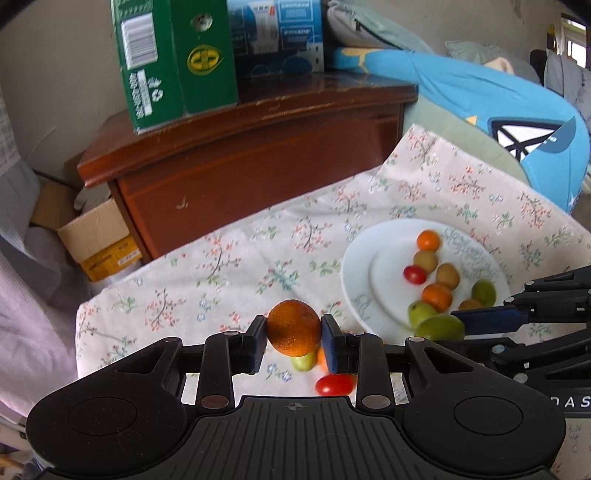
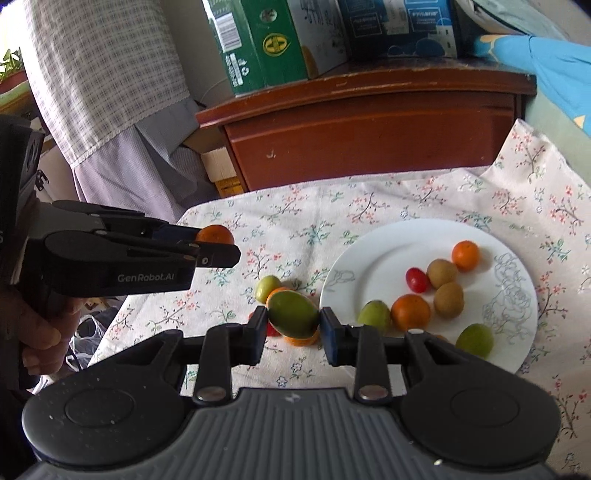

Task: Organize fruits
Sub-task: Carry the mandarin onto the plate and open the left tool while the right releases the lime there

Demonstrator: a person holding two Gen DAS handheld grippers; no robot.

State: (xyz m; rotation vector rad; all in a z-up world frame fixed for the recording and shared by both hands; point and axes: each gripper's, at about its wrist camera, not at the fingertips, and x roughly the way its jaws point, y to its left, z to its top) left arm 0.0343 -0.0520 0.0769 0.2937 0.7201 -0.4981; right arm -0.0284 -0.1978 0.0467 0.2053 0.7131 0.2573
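Left gripper (image 1: 294, 338): seen closest to the left wrist camera, its two pads are clamped on a small orange (image 1: 293, 328), which is held clear of the cloth.
Right gripper (image 2: 293, 325): its pads are clamped on a green oval fruit (image 2: 293, 314), likewise held above the cloth, just left of the plate.
Floral tablecloth (image 1: 229, 266): spread over the work surface, with pink and green sprigs printed on a pale ground.
Wooden cabinet (image 1: 240, 147): placed behind the cloth; a green carton (image 1: 173, 62) and a blue carton (image 1: 275, 35) are stood on its top.
Blue cushion (image 1: 480, 96): laid to the right of the cabinet.
White plate (image 2: 369, 266): set on the right part of the cloth; two oranges, two brownish fruits, two green fruits and a red cherry tomato (image 2: 416, 279) are counted on it in the right wrist view.
Loose fruit on the cloth: a green fruit (image 2: 268, 288) is seen left of the plate, with part of another orange (image 2: 301, 340) and a red tomato (image 1: 334, 384) partly hidden under the held fruit.
Person's hand (image 2: 40, 332): wrapped around the left gripper's handle at the left edge of the right wrist view.
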